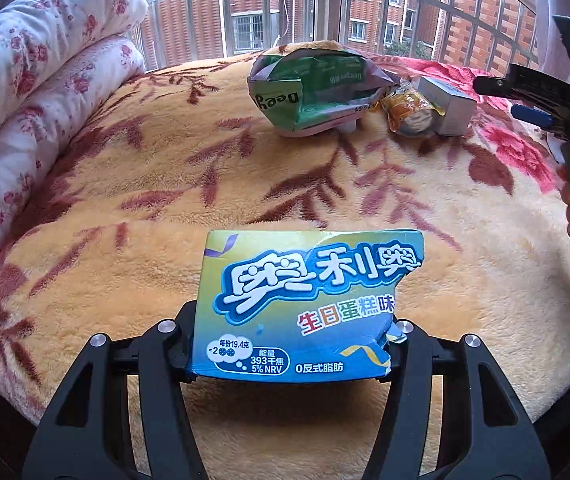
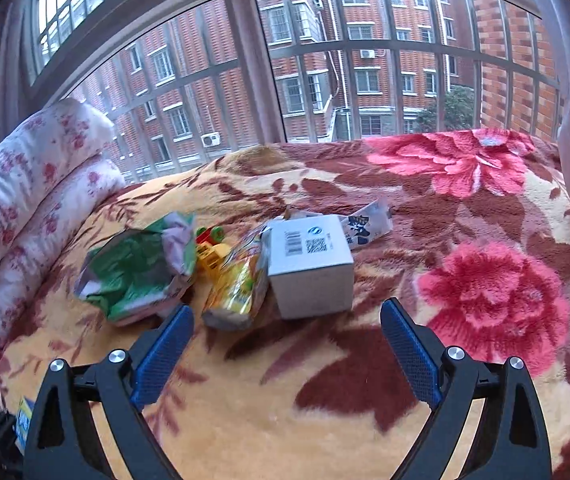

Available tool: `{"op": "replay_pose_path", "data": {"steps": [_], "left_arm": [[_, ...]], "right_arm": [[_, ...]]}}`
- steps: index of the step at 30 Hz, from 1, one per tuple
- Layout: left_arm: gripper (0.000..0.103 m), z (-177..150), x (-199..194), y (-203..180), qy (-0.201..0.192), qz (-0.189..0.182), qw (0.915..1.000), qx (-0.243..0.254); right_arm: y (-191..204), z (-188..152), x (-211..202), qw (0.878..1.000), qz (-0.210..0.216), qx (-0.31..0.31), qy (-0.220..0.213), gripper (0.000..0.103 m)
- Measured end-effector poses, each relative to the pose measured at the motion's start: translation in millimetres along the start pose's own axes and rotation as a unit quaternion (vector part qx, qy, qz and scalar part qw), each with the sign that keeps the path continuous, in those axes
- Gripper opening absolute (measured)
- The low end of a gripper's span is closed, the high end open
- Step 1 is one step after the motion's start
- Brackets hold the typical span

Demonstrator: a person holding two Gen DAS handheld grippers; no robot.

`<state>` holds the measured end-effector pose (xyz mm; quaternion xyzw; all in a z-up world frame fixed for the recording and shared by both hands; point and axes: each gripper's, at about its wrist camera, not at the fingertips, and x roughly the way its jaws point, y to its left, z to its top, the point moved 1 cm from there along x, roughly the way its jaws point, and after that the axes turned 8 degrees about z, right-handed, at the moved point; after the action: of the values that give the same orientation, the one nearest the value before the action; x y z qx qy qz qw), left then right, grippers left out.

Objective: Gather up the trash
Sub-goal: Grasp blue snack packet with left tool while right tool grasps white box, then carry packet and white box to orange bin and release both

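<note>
My left gripper (image 1: 295, 322) is shut on a torn blue cookie box (image 1: 305, 304), held upright above the blanket; its edge shows in the right wrist view (image 2: 25, 420). Farther back lie a crumpled green chip bag (image 1: 309, 92) (image 2: 137, 268), a yellow snack wrapper (image 1: 409, 112) (image 2: 237, 288) and a small white carton (image 1: 449, 108) (image 2: 309, 264). My right gripper (image 2: 287, 312) is open with nothing between its blue pads (image 2: 165, 352), just short of the carton and the wrapper. From the left wrist view it shows at the right edge (image 1: 525, 96).
A floral plush blanket (image 2: 325, 400) covers the bed. A folded flowered quilt (image 1: 45, 80) is stacked at the left. A barred window (image 2: 325, 48) runs behind the bed. A white printed wrapper (image 2: 369, 224) and a yellow-green toy (image 2: 211, 246) lie behind the pile.
</note>
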<state>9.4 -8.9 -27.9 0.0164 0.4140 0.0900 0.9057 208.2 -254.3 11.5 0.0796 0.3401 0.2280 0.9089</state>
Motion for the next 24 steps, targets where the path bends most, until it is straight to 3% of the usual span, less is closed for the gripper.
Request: {"op": "replay_pose_path", "data": {"steps": [6,13,14,16,17,24], "left_arm": [[0.057,0,6,-2,-0.010,0.000,0.9999,0.005],[0.057,-1,8,-2,-0.013,-0.003,0.9999,0.007],[0.057,-2,8,-2,-0.013,-0.004,0.9999,0.007],[0.057,-2,8,-2,-0.012,-0.006,0.9999,0.005],[0.057,-1,9,-1,-0.012,-0.006,0.9999,0.005],[0.057,-1,10,-1,-0.013,-0.006,0.9999,-0.001]], "right_arm": [[-18,23,47,0.999,-0.026,0.022,0.013,0.093],[-24,25,87,0.998,-0.046,0.020,0.034,0.092],[-25,25,91,0.998,-0.051,0.019,0.035,0.090],[-26,23,96,0.997,-0.061,0.015,0.037,0.066],[-27,22,97,0.997,-0.061,0.017,0.040,0.062],[-20,14,55,0.999,-0.052,0.007,0.016,0.061]]}}
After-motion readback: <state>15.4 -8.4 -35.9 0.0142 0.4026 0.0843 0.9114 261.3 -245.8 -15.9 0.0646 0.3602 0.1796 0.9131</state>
